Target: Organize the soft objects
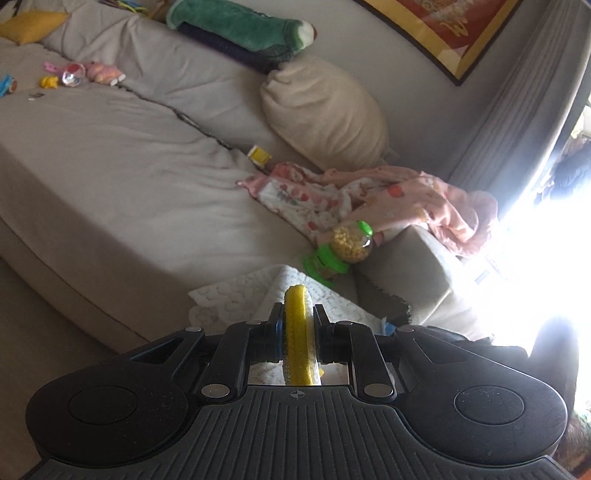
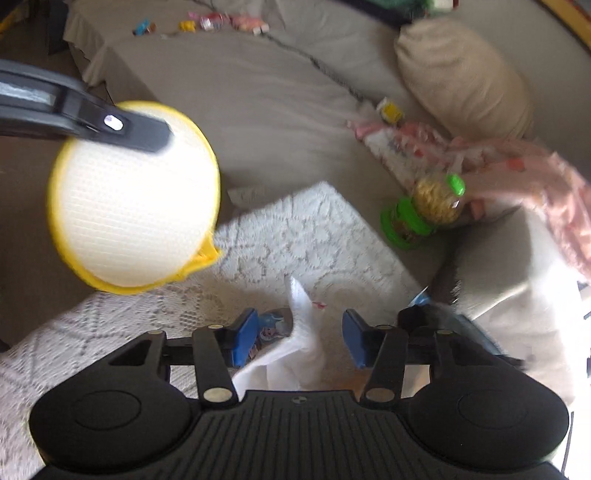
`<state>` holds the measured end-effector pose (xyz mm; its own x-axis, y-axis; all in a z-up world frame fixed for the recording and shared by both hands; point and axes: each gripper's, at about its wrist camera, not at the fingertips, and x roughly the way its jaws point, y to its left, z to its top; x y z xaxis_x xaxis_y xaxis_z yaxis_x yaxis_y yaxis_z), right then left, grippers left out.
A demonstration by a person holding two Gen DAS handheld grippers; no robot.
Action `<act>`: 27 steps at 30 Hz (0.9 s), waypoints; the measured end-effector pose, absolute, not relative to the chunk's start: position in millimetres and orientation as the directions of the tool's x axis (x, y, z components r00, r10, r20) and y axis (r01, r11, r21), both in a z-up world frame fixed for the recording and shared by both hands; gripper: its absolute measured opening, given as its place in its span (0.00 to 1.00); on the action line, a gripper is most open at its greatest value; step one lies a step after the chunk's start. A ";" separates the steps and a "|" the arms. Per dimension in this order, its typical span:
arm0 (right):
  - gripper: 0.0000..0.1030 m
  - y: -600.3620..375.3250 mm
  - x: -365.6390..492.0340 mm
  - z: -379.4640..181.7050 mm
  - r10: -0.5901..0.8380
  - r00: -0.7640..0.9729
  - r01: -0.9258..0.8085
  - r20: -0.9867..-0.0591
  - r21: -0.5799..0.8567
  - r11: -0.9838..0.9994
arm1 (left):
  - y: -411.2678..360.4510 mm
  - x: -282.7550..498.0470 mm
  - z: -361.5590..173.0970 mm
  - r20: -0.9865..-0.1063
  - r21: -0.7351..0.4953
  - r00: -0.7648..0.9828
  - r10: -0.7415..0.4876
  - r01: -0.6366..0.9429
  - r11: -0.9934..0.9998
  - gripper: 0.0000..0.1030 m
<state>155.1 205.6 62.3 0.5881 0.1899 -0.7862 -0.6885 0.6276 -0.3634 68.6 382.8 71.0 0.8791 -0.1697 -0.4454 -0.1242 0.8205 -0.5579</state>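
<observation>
My left gripper [image 1: 298, 325] is shut on a round yellow-rimmed white pad [image 1: 298, 332], seen edge-on; the right wrist view shows the pad's flat white face [image 2: 136, 199] held up in the air at the left by a black finger [image 2: 140, 133]. My right gripper [image 2: 301, 332] is open, its blue pads on either side of a white tissue [image 2: 303, 325] sticking up from below. A white lace cloth [image 2: 295, 236] lies under both grippers on the sofa corner. A pink patterned blanket [image 1: 388, 199] lies crumpled by a beige cushion [image 1: 325, 110].
A grey sofa [image 1: 110, 177] fills the view. A green-capped toy jar [image 1: 343, 247] lies by the armrest. A green plush [image 1: 240, 26] rests on the sofa back. Small toys [image 1: 81, 74] are scattered far left. A yellow pillow [image 1: 33, 24] lies at top left. A bright window [image 1: 546, 258] is on the right.
</observation>
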 end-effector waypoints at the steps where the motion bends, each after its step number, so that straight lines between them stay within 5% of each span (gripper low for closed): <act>1: 0.48 206.5 159.6 58.9 0.181 0.571 -0.690 -0.800 -0.349 0.634 | 383.0 68.7 68.6 -0.448 -0.561 0.877 -0.176 -0.122 0.819 0.17; 5: 0.25 195.3 154.1 66.0 0.210 0.515 -0.719 -0.831 -0.285 0.633 | 377.9 69.9 58.8 -0.441 -0.582 0.871 -0.216 -0.094 0.808 0.17; 6: 0.11 189.0 149.2 71.8 0.227 0.501 -0.730 -0.835 -0.267 0.629 | 375.9 71.1 57.3 -0.434 -0.589 0.872 -0.227 -0.084 0.804 0.17; 9: 0.03 170.2 140.1 94.7 0.272 0.468 -0.741 -0.841 -0.206 0.640 | 371.5 76.6 55.2 -0.419 -0.604 0.873 -0.249 -0.063 0.794 0.17; 15: 0.03 158.9 141.5 131.6 0.307 0.515 -0.711 -0.800 -0.198 0.675 | 362.1 81.3 57.1 -0.417 -0.593 0.874 -0.248 -0.054 0.804 0.17; 21: 0.03 150.5 133.2 100.7 0.231 0.447 -0.736 -0.864 -0.209 0.644 | 358.8 80.7 50.2 -0.423 -0.597 0.865 -0.270 -0.042 0.801 0.17; 27: 0.18 135.8 106.0 121.6 0.323 0.564 -0.711 -0.760 -0.248 0.658 | 354.2 84.6 46.7 -0.428 -0.600 0.859 -0.283 -0.036 0.799 0.17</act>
<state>106.0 135.8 121.6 0.5642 0.3231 -0.7598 -0.7112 0.6577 -0.2484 84.6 354.2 46.7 0.8585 -0.2829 -0.4277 -0.0356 0.7992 -0.6000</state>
